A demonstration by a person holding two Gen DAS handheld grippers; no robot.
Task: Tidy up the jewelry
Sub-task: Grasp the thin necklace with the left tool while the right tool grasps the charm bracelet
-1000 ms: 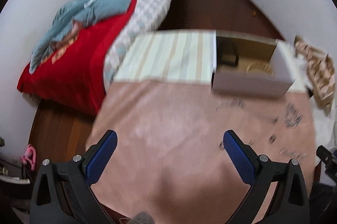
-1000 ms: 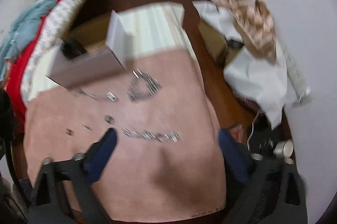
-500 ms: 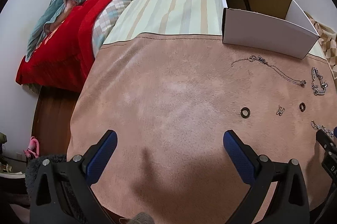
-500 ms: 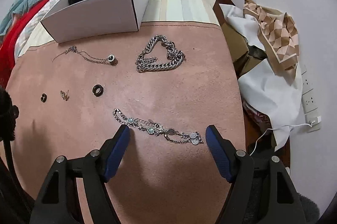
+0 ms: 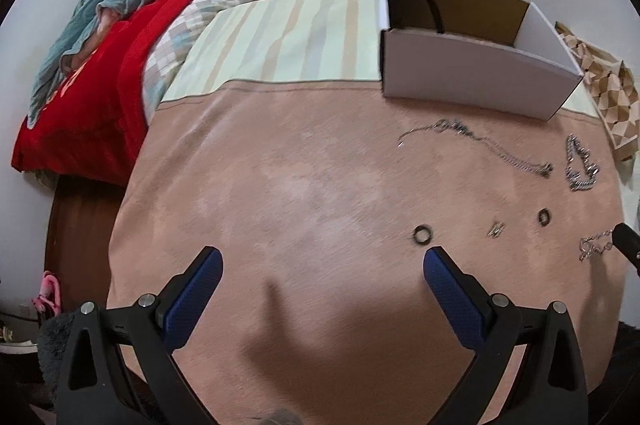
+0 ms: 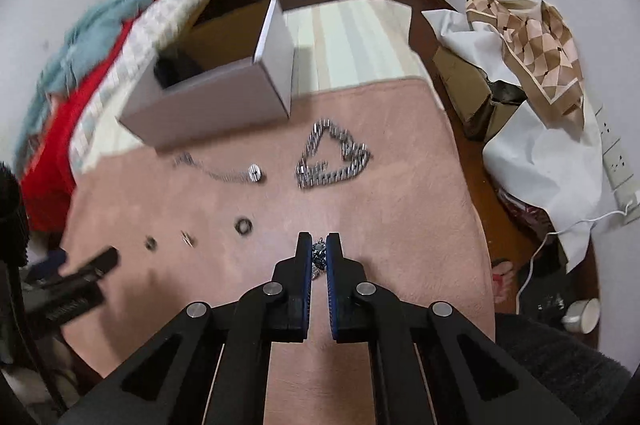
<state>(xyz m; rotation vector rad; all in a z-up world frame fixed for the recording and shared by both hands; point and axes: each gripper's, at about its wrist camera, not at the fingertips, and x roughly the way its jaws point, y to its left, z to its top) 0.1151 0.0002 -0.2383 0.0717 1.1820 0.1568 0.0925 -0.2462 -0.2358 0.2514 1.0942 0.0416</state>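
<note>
Jewelry lies on a pink blanket. My right gripper is shut on a beaded silver bracelet, which also shows in the left wrist view. A chunky silver chain and a thin necklace with a round pendant lie in front of an open white box. Two dark rings and a small earring lie to the left. My left gripper is open and empty above the blanket, with the nearer ring just beyond its right finger.
A bed with red and teal covers stands to the left. A striped cloth lies behind the blanket. Crumpled white paper and a checkered cloth pile up on the right, with a wall socket and cable.
My right gripper has closed from wide open onto the beaded bracelet on the blanket. My left gripper has moved a little forward and stayed open.
</note>
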